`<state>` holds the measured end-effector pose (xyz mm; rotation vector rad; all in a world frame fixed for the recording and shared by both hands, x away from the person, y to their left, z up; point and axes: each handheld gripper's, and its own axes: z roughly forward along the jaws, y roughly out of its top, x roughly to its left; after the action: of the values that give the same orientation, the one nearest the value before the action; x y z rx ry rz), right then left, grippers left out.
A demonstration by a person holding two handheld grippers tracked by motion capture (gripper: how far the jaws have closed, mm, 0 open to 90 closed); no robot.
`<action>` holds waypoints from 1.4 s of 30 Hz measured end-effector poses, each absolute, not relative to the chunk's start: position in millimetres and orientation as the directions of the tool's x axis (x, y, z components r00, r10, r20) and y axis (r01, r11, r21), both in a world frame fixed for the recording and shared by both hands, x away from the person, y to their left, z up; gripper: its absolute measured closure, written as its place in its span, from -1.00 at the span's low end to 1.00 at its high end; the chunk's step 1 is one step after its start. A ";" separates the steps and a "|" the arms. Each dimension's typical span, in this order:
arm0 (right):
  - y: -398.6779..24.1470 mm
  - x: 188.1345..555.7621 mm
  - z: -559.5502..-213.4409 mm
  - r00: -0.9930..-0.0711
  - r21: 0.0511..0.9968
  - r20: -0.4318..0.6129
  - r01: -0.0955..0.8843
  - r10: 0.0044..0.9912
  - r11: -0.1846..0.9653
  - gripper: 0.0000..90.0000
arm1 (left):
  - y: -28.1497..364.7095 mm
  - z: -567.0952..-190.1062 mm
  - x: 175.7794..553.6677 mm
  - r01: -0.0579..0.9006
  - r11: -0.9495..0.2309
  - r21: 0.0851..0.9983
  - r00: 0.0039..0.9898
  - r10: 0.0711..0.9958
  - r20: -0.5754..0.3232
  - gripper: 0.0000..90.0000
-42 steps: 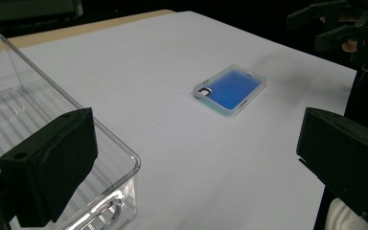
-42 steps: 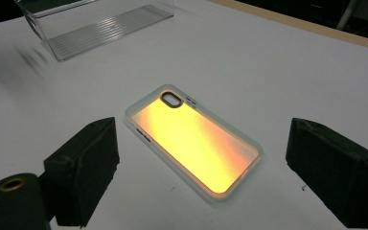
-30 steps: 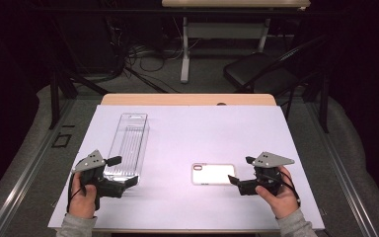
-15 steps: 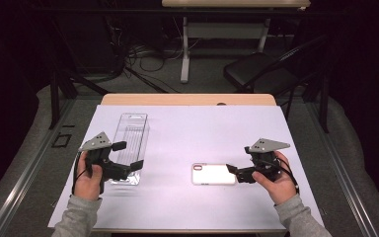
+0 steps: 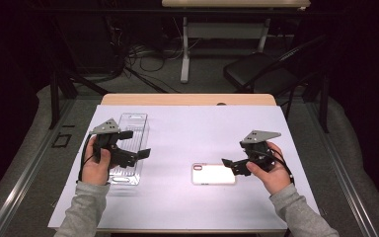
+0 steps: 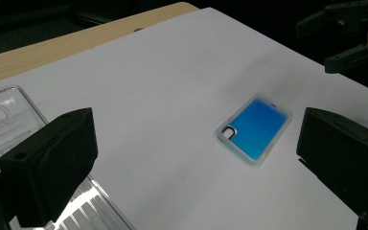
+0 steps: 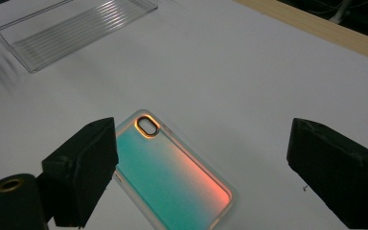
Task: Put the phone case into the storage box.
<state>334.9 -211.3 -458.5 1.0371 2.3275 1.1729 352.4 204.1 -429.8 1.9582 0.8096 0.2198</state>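
Tools both gape empty: right tool (image 5: 233, 165) beside phone case (image 5: 213, 174), left tool (image 5: 137, 144) above clear tray (image 5: 137, 124).

Sleeves: we wore grey knit, ribbed cuffs | left gripper (image 5: 137, 154): black body, blocky matte jaws, grey three-cornered plate on top | right gripper (image 5: 229, 165): same black build and grey plate, thin black cable looped by the wrist

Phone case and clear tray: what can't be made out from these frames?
- Phone case: near corner hidden behind the right gripper jaw, right gripper view.
- Phone case colour: washed white in the high view.
- Clear tray: near part covered by the left gripper there; cut by the frame edge in both gripper views.
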 end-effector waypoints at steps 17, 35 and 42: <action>-187.9 367.7 -452.8 -0.720 0.748 0.004 0.463 0.694 0.475 -0.81 | 202.2 -433.2 374.5 0.474 -0.261 0.841 0.743 0.631 -0.222 -0.97; -178.5 396.8 -465.9 -0.742 0.655 -0.040 0.486 0.670 0.578 -0.68 | 202.1 -442.0 379.1 0.500 -0.272 0.822 0.713 0.668 -0.213 -0.99; -177.5 399.7 -470.8 -0.773 0.635 -0.070 0.453 0.631 0.625 -0.52 | 201.9 -441.9 373.0 0.489 -0.278 0.827 0.719 0.665 -0.201 -0.99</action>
<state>399.7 -177.5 -470.8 0.8775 2.5644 0.8864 373.0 201.9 -441.9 1.9383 0.8871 0.2254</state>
